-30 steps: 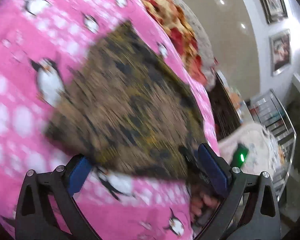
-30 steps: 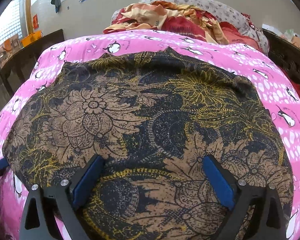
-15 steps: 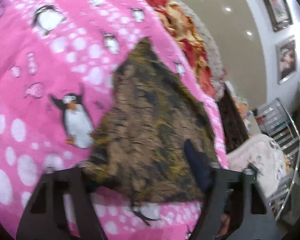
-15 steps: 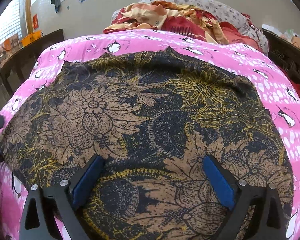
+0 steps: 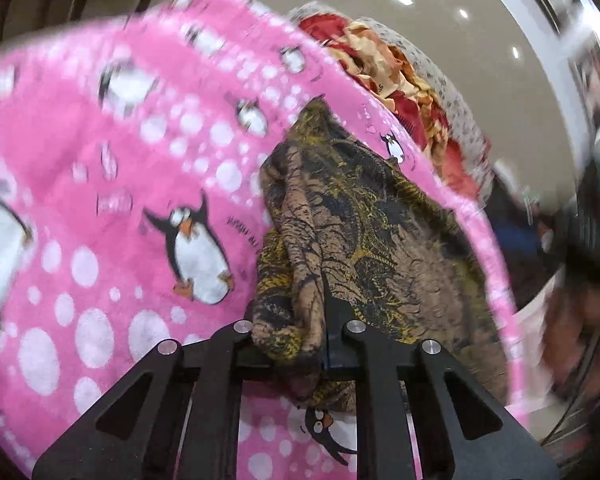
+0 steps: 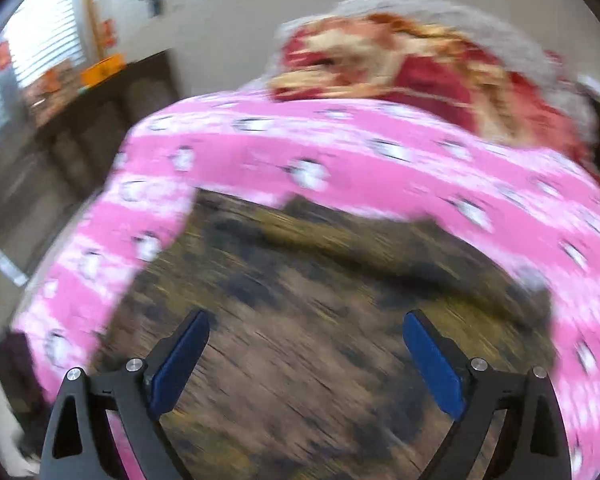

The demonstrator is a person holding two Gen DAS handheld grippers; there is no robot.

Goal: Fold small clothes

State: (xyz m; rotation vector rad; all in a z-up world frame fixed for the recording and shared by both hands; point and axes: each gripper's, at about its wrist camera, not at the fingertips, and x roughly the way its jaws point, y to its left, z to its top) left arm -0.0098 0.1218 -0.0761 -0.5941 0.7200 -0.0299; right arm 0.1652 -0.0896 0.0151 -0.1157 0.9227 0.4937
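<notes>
A brown, black and gold floral cloth (image 5: 364,240) lies on a pink penguin blanket (image 5: 112,184). My left gripper (image 5: 300,336) is shut on the cloth's near corner, which bunches up between the jaws. In the right wrist view the cloth (image 6: 308,320) is blurred by motion under my right gripper (image 6: 306,364), whose jaws are wide open with blue pads (image 6: 432,364), empty, just above the cloth.
A heap of red and orange bedding (image 6: 400,64) lies at the far end of the blanket (image 6: 380,168). A dark wooden bench (image 6: 112,92) stands at the left by the wall. Another person's dark shape (image 5: 588,240) is at the right edge.
My left gripper has closed on the cloth's corner and gathered it. My right gripper stays open but is now moving fast, and its view has tilted and blurred.
</notes>
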